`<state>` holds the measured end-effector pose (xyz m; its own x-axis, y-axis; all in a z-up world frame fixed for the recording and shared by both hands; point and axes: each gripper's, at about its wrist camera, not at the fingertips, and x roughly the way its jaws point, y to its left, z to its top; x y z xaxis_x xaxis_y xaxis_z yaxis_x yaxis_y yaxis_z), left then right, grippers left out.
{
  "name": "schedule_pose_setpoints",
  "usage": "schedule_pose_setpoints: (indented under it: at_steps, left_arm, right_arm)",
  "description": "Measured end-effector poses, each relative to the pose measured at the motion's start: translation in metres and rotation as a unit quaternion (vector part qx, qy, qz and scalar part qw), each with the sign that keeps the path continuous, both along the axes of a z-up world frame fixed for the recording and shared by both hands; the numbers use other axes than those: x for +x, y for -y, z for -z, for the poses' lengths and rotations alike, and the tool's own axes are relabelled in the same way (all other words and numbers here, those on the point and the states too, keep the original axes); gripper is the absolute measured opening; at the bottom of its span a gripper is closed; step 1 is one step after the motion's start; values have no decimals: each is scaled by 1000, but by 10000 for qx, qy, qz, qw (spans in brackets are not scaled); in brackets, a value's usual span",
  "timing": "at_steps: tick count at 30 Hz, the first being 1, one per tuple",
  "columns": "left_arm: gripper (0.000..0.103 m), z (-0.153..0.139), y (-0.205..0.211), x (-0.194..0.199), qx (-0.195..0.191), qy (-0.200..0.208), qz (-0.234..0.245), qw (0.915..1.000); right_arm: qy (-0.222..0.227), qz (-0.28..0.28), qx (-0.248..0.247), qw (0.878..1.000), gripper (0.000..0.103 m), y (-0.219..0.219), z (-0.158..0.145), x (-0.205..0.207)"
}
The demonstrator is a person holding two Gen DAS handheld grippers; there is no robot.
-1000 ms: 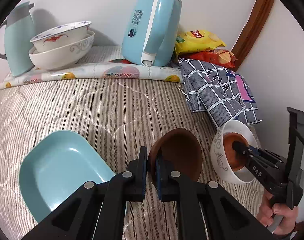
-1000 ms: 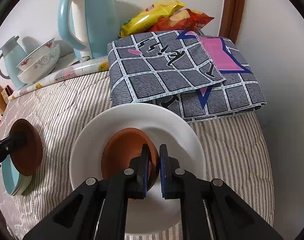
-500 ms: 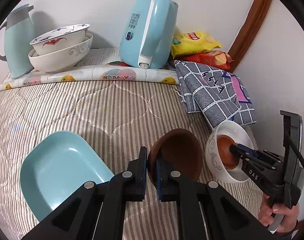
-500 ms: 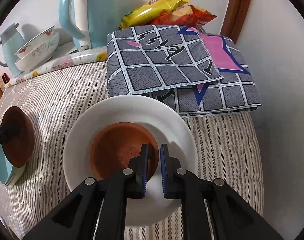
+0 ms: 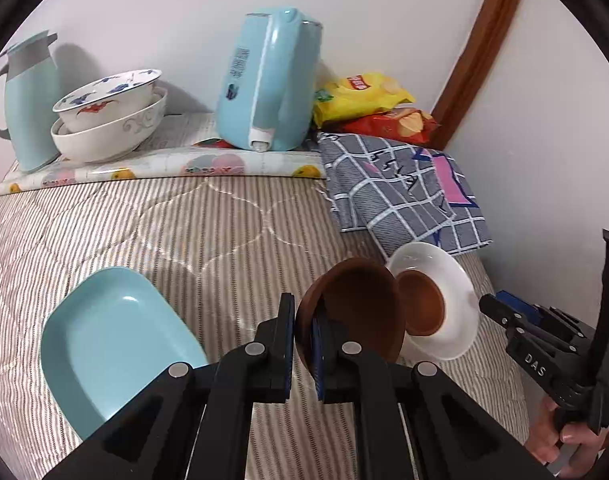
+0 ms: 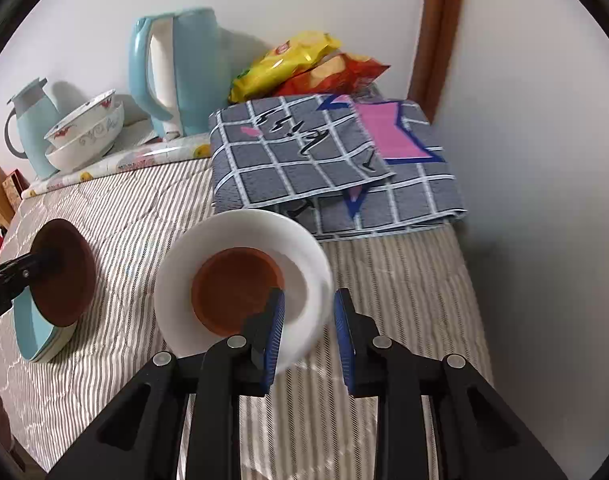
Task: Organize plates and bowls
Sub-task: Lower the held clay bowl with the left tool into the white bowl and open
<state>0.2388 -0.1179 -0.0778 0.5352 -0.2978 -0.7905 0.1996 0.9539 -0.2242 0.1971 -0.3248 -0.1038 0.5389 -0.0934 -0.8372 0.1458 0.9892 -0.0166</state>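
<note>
My left gripper point(image 5: 302, 326) is shut on the rim of a dark brown bowl point(image 5: 356, 308), which it holds tilted above the striped bedcover. Just right of it, a white bowl point(image 5: 456, 276) rests with a small brown dish point(image 5: 422, 300) lying inside. In the right wrist view my right gripper point(image 6: 309, 332) hovers over the near rim of the white bowl point(image 6: 260, 228). Its jaws are opening and press on nothing, and the brown dish point(image 6: 236, 288) lies free in the bowl. A teal plate point(image 5: 112, 344) sits at lower left. The right gripper point(image 5: 496, 302) appears at the right edge, in a hand.
At the back stand two stacked patterned bowls point(image 5: 108, 120), a teal kettle point(image 5: 264, 80) and a teal jug point(image 5: 28, 100) on a rolled mat. Snack bags point(image 5: 368, 100) and a folded checked cloth point(image 5: 404, 192) fill the back right corner by the wall.
My right gripper has let go of the small brown dish, spread its jaws and drawn up and back. The left gripper with the brown bowl has risen slightly, and the white bowl looks closer.
</note>
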Motion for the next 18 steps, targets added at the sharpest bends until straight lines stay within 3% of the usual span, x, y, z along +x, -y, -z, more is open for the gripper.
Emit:
schedule_pose_setpoints:
  at_steps: [18]
  left_arm:
    - [8, -3, 46, 2, -74, 4, 415, 9991]
  right_arm:
    - [167, 629, 130, 9978, 35, 43, -9, -51]
